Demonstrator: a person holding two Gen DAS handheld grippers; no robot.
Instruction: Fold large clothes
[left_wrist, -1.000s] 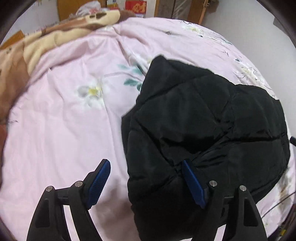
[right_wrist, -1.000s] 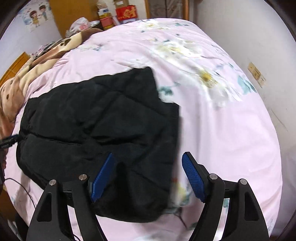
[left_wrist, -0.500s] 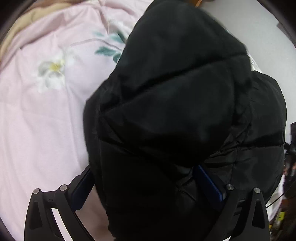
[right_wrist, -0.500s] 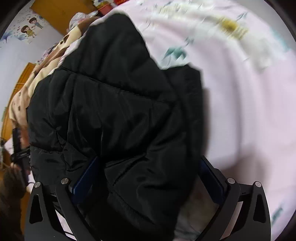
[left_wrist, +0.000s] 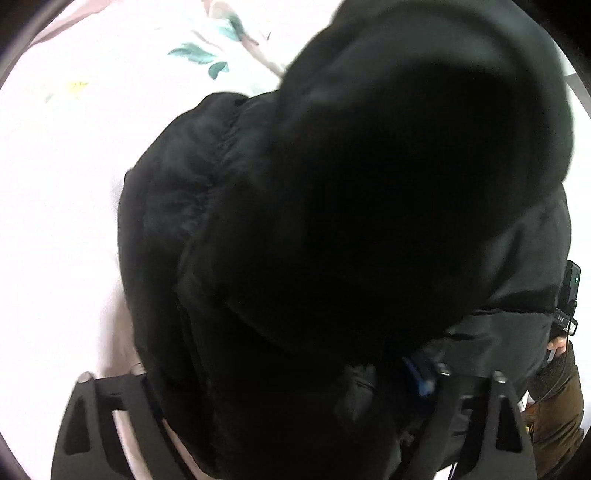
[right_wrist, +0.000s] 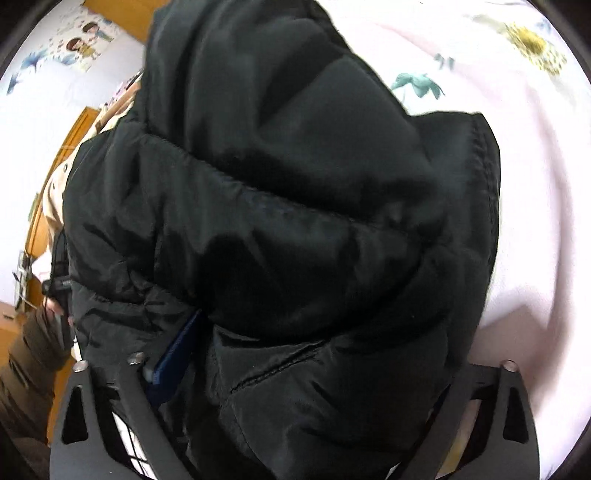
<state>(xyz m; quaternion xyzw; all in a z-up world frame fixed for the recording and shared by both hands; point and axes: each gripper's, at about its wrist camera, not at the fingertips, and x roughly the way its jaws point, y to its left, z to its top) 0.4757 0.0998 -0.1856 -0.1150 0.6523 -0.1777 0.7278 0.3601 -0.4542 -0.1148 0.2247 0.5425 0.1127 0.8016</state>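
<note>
Two grippers straddle the same black puffer jacket (left_wrist: 369, 229), one at each side edge of the bundle, which lies on the pink floral bedcover (left_wrist: 55, 221). The left gripper (left_wrist: 284, 384) has the padded cloth bulging up between its fingers, and so does the right gripper (right_wrist: 317, 365) — both sets of jaws have just been closing from their widest. Whether the pads already press the cloth I cannot tell: on each tool only the inner blue pad peeks out, the outer one is buried.

To do this well, I would judge, each gripper should bite through the whole thickness of the doubled layers, not only the top quilted panel, or the lower layer will slide out when lifted. Both should clamp at matching points on the two edges, so the fold line ahead of the fingers stays straight. Puffy filling springs back, so a firm squeeze is wise.

No container shows in either view — only the bed beyond the jacket and a brown sleeve (right_wrist: 29, 350) beside the right tool.
</note>
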